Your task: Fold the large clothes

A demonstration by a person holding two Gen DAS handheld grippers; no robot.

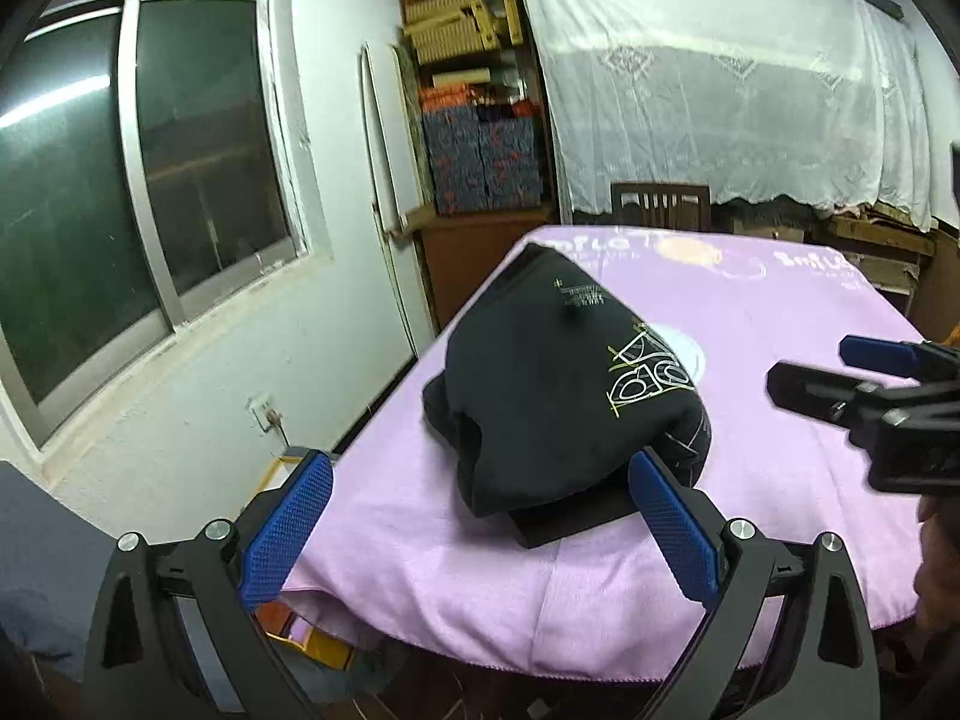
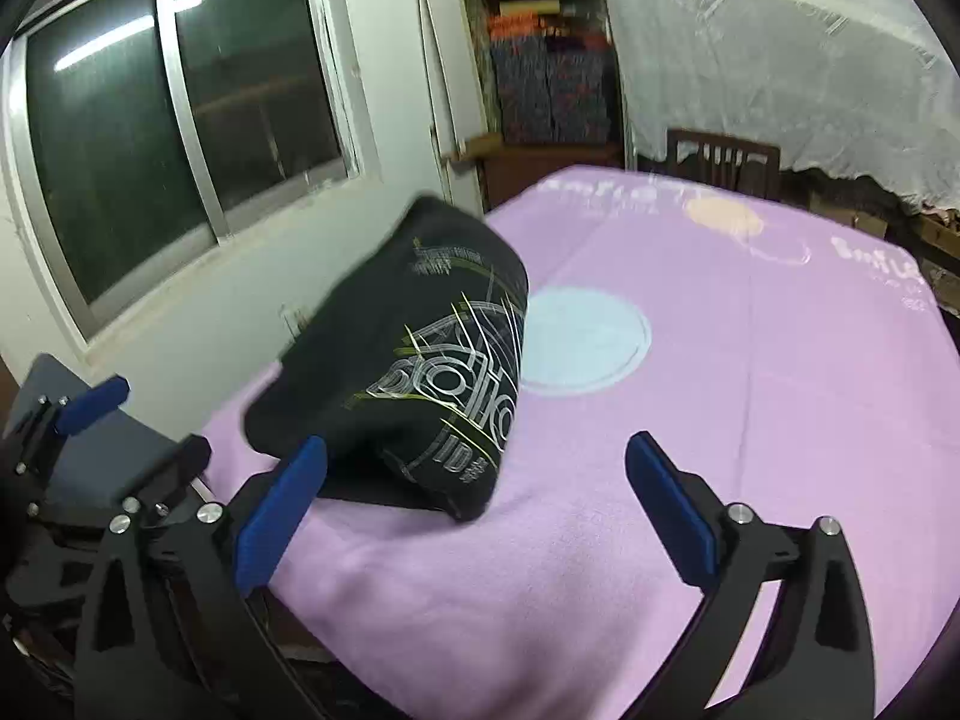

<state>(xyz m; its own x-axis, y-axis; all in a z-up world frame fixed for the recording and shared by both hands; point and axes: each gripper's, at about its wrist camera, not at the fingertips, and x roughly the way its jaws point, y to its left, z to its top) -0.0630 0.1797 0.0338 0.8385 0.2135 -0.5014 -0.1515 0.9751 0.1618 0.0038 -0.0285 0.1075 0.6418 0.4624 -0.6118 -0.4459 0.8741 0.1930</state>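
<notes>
From the left wrist camera, the left tongs (image 1: 480, 531) stand wide open with nothing between their blue pads (image 1: 287, 531). A black shirt (image 1: 558, 384) with a yellow and white print lies folded into a bundle on a table covered with a pink cloth (image 1: 750, 468). The bundle sits just ahead of the left tongs, its near edge close behind the right-hand pad, and none of it is gripped. A flat black layer sticks out from under the bundle toward the tongs. The right tongs (image 1: 840, 372) reach in from the right side above the cloth, apart from the shirt; from here I cannot tell how far they are spread. Farther ahead, past the table, stand a wooden chair (image 1: 660, 204), a white lace curtain (image 1: 720, 72) and a shelf (image 1: 474, 90) stacked with boxes. A dark window (image 1: 150, 180) fills the wall to the left.

From the right wrist camera, the right tongs (image 2: 477, 507) are open wide and hold nothing. The shirt (image 2: 408, 354) lies ahead and to the left of them, its near corner just behind the left-hand pad (image 2: 282, 510). Bare pink cloth (image 2: 750, 390) with a pale blue circle (image 2: 585, 342) spreads out ahead of the right-hand pad. The left tongs (image 2: 90, 402) show at the far left edge, beside the table. The chair (image 2: 723, 156) stands beyond the far side.
</notes>
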